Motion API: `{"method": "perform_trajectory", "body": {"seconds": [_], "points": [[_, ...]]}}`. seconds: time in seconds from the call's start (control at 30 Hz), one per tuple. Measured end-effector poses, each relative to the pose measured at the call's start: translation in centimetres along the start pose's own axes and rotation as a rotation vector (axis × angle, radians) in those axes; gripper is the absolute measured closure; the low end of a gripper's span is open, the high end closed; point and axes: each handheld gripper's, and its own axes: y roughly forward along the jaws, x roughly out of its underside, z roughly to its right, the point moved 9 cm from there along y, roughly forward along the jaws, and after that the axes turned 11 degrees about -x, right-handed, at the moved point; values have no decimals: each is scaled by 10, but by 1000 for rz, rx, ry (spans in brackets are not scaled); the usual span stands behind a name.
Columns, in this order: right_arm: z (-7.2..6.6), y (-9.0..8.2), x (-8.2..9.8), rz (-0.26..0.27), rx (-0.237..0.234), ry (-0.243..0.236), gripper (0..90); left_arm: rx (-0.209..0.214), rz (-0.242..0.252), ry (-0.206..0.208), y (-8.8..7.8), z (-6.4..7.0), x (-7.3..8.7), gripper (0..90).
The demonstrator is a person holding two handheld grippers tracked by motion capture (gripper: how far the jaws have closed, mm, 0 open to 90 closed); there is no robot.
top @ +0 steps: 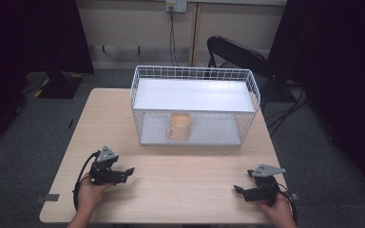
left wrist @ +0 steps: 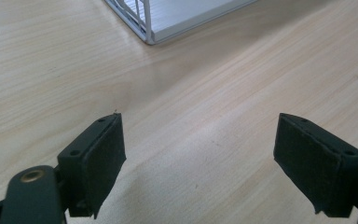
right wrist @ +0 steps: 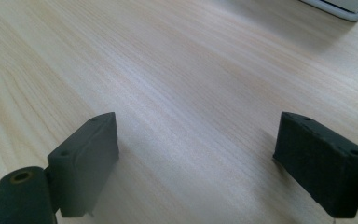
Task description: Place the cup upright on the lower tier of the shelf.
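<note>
A white wire rack [top: 195, 107] with two shelves stands at the back middle of the wooden table [top: 171, 166]. An orange mug [top: 179, 126] sits upright on its lower shelf, handle to the left. My left gripper [top: 129, 171] rests at the front left of the table, held by a hand, its jaws wide open over bare wood [left wrist: 200, 154]. A corner of the rack [left wrist: 151, 35] shows ahead of it. My right gripper [top: 237, 189] lies at the front right, also open with nothing between its fingers [right wrist: 196, 158].
A black folding chair [top: 235, 52] stands behind the rack on the grey carpet. A cable runs down the back wall from a socket [top: 176, 5]. Dark curtains hang at both sides. A rack corner [right wrist: 342, 8] shows at the top right of the right gripper view.
</note>
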Motion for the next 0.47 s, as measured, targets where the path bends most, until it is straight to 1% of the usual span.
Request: {"method": "perform_trajectory", "body": {"seconds": [0.23, 0.47], "points": [[0, 0, 0, 0, -1, 1, 129, -1, -1, 10, 1, 0, 4, 165], [0, 0, 0, 0, -1, 1, 130, -3, -14, 31, 4, 1, 8, 162]]}}
